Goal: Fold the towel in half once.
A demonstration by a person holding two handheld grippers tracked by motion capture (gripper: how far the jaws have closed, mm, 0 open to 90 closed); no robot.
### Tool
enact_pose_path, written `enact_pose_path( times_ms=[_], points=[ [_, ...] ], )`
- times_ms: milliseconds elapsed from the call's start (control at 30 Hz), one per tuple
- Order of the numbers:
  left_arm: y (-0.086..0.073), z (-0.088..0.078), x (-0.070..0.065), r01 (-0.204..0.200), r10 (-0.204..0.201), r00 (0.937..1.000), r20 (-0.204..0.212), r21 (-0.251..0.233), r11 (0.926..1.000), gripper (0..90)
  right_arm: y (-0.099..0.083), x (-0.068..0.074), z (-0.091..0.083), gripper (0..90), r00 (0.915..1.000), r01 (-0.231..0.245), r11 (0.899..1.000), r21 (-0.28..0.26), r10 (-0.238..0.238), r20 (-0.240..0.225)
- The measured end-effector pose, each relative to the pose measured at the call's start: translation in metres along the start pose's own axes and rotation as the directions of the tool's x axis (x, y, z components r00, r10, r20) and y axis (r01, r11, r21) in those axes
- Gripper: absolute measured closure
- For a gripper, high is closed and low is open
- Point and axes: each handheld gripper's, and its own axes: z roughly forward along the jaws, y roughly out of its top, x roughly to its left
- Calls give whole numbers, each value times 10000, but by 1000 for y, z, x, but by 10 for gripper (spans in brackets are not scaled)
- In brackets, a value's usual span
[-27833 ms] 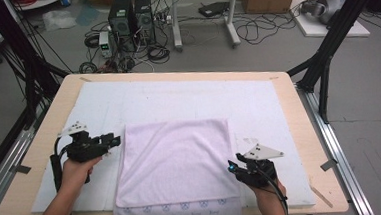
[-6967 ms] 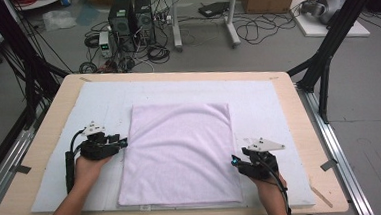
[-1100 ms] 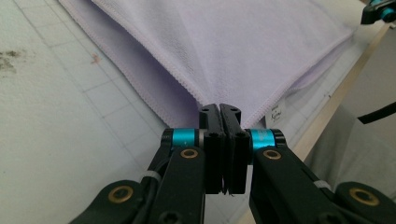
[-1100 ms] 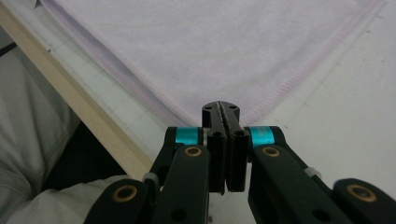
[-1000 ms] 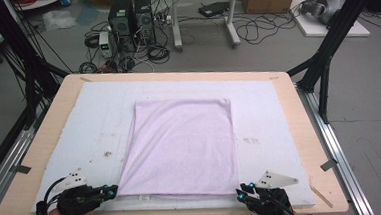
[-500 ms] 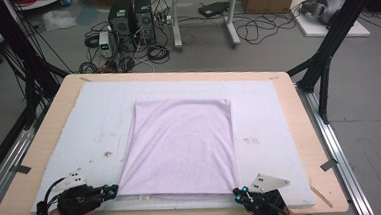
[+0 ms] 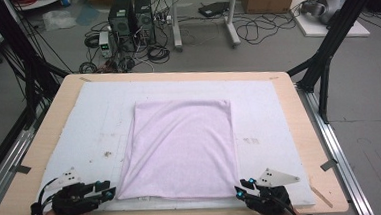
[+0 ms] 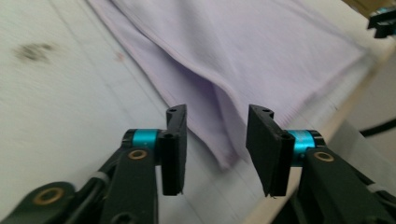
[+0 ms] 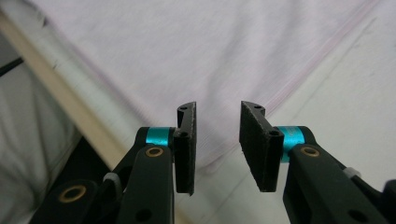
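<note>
A folded lilac cloth (image 7: 181, 148) lies flat on the white mat (image 7: 79, 124) in the middle of the table. My left gripper (image 7: 112, 192) sits at the cloth's near left corner and my right gripper (image 7: 241, 192) at its near right corner. In the left gripper view the jaws of the left gripper (image 8: 215, 126) have just been opening. The cloth's corner (image 8: 233, 140) lies between them, not pressed. In the right gripper view the right gripper (image 9: 217, 121) has also just been opening, with the cloth's corner (image 9: 205, 154) loose on the mat between the pads.
The wooden table edge (image 7: 307, 130) frames the mat, and its near edge lies just behind both grippers. Dark smudges (image 7: 106, 153) mark the mat left of the cloth. Computer towers (image 7: 130, 16) and cables stand on the floor behind, with black frame legs (image 7: 326, 64) at the right.
Since seven seconds ago both grippers have come from the cloth's sides to its near corners. Over the last second the hands and the cloth have barely shifted.
</note>
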Motion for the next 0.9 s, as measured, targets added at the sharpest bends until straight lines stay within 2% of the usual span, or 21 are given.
enact_pose_path(
  times_ms=[67,200,267,333,467,567,633,667,767,833,900],
  points=[
    [6,4,5,42,-44,9999,-123,-203,9998,569,3,-2,6,658,9999,-5,10000,-49,6,151],
    [19,17,17,146,-161,9992,-379,-399,9991,565,9,-2,20,616,9993,165,9995,255,-173,326],
    [26,23,22,221,-240,9989,-409,-470,9987,567,12,-1,22,599,9988,249,9992,314,-262,407],
    [36,32,28,352,-364,9991,-222,-545,9979,569,14,-1,22,591,9979,321,9991,273,-336,557],
    [53,56,39,603,-607,9981,-99,-339,9976,570,16,-6,22,573,9964,221,9996,171,-234,812],
    [63,78,47,684,-684,9975,-196,-27,9977,562,18,-14,23,561,9951,20,9999,112,-31,993],
    [68,91,52,666,-670,9972,-332,-132,9977,553,19,-18,24,559,9944,6,10000,87,-15,1057],
    [71,97,54,692,-691,9970,-361,17,9976,553,20,-20,25,557,9938,-20,10000,93,9,1111],
    [76,109,56,274,-270,9972,-700,48,9996,540,22,-26,27,553,9929,-100,9999,75,90,1188],
    [77,117,57,75,-69,9942,-1072,56,10000,538,25,-31,29,548,9922,-159,9999,63,150,1240],
    [77,122,57,-250,284,9921,-1222,295,9993,540,26,-34,32,545,9918,-211,9998,65,201,1260]
  ],
)
